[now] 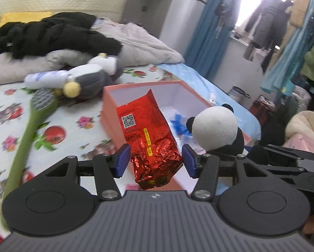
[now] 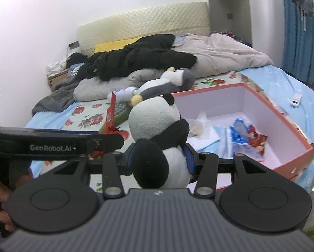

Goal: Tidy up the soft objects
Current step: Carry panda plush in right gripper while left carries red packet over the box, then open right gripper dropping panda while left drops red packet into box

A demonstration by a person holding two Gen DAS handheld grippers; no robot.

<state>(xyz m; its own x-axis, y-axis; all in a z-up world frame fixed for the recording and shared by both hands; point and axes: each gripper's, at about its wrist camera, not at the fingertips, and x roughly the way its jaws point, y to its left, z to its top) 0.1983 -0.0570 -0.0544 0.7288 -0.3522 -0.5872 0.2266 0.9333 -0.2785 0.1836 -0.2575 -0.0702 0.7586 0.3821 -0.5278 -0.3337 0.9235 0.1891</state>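
Note:
My left gripper [image 1: 155, 160] is shut on a crinkled red foil packet [image 1: 148, 138] and holds it upright over the near edge of the open pink box [image 1: 110, 109]. My right gripper [image 2: 160, 159] is shut on a black and white panda plush [image 2: 157, 134], held just left of the box [image 2: 287, 121]. The panda also shows at the right of the left wrist view [image 1: 217, 128]. The box holds blue and red packets [image 2: 247, 134] and white wrappers. A grey and white penguin plush [image 1: 89, 77] lies on the bed behind the box.
A green long-handled brush [image 1: 30, 121] and a white bottle [image 1: 45, 78] lie on the floral sheet. A black jacket [image 2: 140, 56] and grey quilt [image 2: 220, 50] cover the far bed. A white remote [image 2: 296, 100] lies right of the box.

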